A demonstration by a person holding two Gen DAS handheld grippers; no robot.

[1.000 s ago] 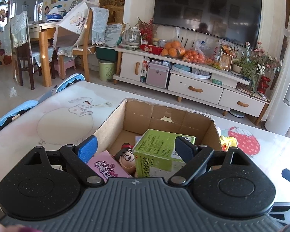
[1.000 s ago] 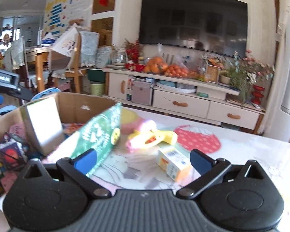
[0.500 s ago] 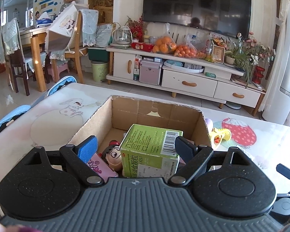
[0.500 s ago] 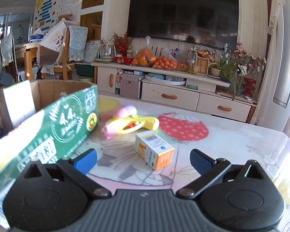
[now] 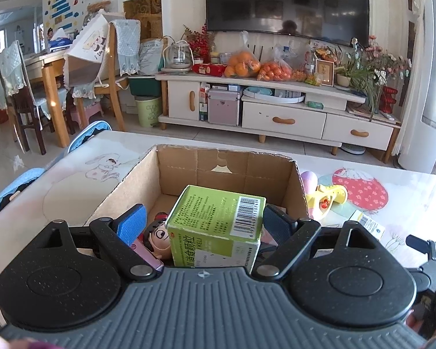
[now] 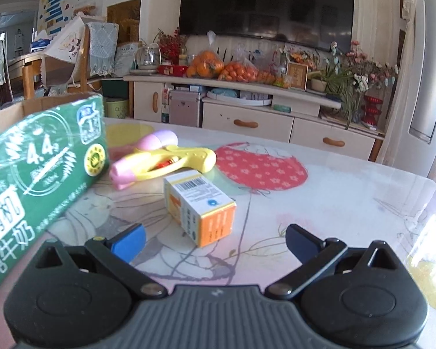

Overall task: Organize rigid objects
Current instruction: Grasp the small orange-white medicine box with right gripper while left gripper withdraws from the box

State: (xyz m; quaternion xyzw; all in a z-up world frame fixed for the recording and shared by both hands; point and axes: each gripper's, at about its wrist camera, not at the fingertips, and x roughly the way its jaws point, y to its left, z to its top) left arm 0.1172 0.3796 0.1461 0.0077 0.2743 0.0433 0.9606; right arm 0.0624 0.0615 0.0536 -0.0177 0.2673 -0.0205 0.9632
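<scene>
Your left gripper (image 5: 202, 222) is hanging open over the green box (image 5: 218, 221); your right gripper (image 6: 215, 240) is staying open near the orange box (image 6: 200, 206).

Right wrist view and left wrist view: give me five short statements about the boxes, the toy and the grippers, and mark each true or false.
1. The orange and white box lies on the table ahead of the right gripper. True.
2. The right gripper is clamped on that box. False: its fingers are spread and hold nothing.
3. The yellow and pink toy gun lies inside the cardboard box. False: it lies on the table outside it.
4. A light green box sits between the left gripper's fingers, over the cardboard box. True.
5. The cardboard box is empty. False: a doll head shows inside.
</scene>
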